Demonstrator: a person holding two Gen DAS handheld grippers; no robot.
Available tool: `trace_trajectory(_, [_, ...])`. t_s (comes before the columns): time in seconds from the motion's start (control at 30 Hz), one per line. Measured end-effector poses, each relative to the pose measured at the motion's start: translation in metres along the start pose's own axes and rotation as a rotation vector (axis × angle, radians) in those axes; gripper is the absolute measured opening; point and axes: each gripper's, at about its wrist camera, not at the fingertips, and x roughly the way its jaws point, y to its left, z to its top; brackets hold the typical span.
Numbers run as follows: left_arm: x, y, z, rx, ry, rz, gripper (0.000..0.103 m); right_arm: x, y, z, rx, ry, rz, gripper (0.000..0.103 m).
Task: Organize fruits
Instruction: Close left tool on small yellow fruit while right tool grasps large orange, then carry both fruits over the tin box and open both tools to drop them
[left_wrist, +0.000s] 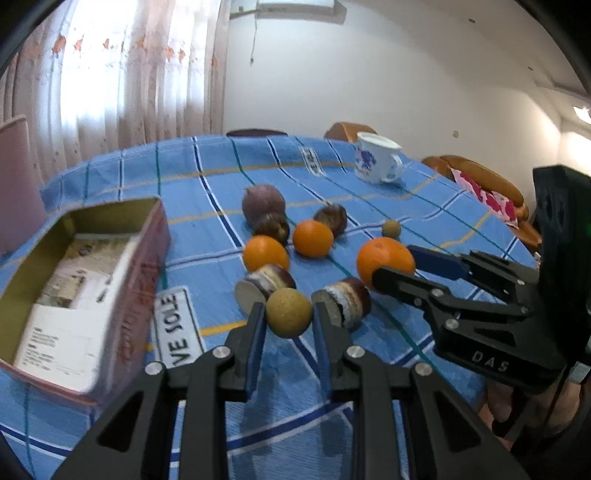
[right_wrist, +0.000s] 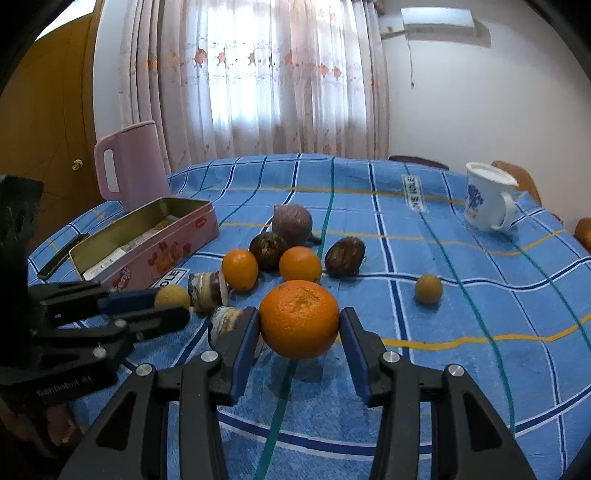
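Note:
My left gripper (left_wrist: 289, 314) is shut on a small tan round fruit (left_wrist: 289, 312) and holds it just above the blue checked cloth (left_wrist: 369, 192); it also shows in the right wrist view (right_wrist: 171, 296). My right gripper (right_wrist: 299, 321) is shut on a large orange (right_wrist: 299, 319), also seen in the left wrist view (left_wrist: 385, 263). Two smaller oranges (right_wrist: 239, 268) (right_wrist: 300, 264), two dark brown fruits (right_wrist: 267, 250) (right_wrist: 345, 256), a purple fruit (right_wrist: 291, 224), two cut dark fruit halves (left_wrist: 264, 286) (left_wrist: 345, 301) and a second tan fruit (right_wrist: 428, 289) lie on the cloth.
An open pink tin (right_wrist: 147, 236) with papers inside stands at the left. A pink jug (right_wrist: 127, 166) stands behind it. A white mug with a blue pattern (right_wrist: 487, 201) stands at the far right. Chairs ring the table's far edge.

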Motion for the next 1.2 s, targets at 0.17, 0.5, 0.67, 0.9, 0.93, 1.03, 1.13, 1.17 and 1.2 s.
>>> trace_trajectory(0.17, [-0.006,0.003,0.003,-0.003,-0.029,0.020,0.027,-0.004,-0.001,0.001,-0.009,-0.023,-0.021,0.047])
trace_trajectory(0.5, [-0.020,0.003,0.007,0.011,-0.084,0.055,0.027,-0.013,0.002,0.007,-0.025,-0.067,-0.048,0.047])
trace_trajectory(0.67, [-0.025,0.003,0.010,0.011,-0.103,0.069,0.027,-0.016,0.004,0.010,-0.033,-0.080,-0.052,0.047])
trace_trajectory(0.9, [-0.032,0.006,0.013,0.012,-0.127,0.089,0.027,-0.018,0.010,0.015,-0.053,-0.097,-0.062,0.047])
trace_trajectory(0.93, [-0.033,0.007,0.014,0.012,-0.130,0.092,0.027,-0.018,0.010,0.016,-0.057,-0.100,-0.062,0.047])
trace_trajectory(1.03, [-0.037,0.009,0.015,0.013,-0.139,0.099,0.027,-0.020,0.012,0.021,-0.062,-0.112,-0.061,0.047])
trace_trajectory(1.13, [-0.041,0.015,0.020,0.005,-0.150,0.111,0.026,-0.021,0.016,0.027,-0.072,-0.122,-0.055,0.047])
trace_trajectory(1.17, [-0.043,0.018,0.021,0.001,-0.154,0.116,0.026,-0.022,0.018,0.031,-0.077,-0.128,-0.051,0.047])
trace_trajectory(1.2, [-0.045,0.020,0.022,-0.003,-0.158,0.120,0.026,-0.022,0.020,0.034,-0.082,-0.133,-0.047,0.047])
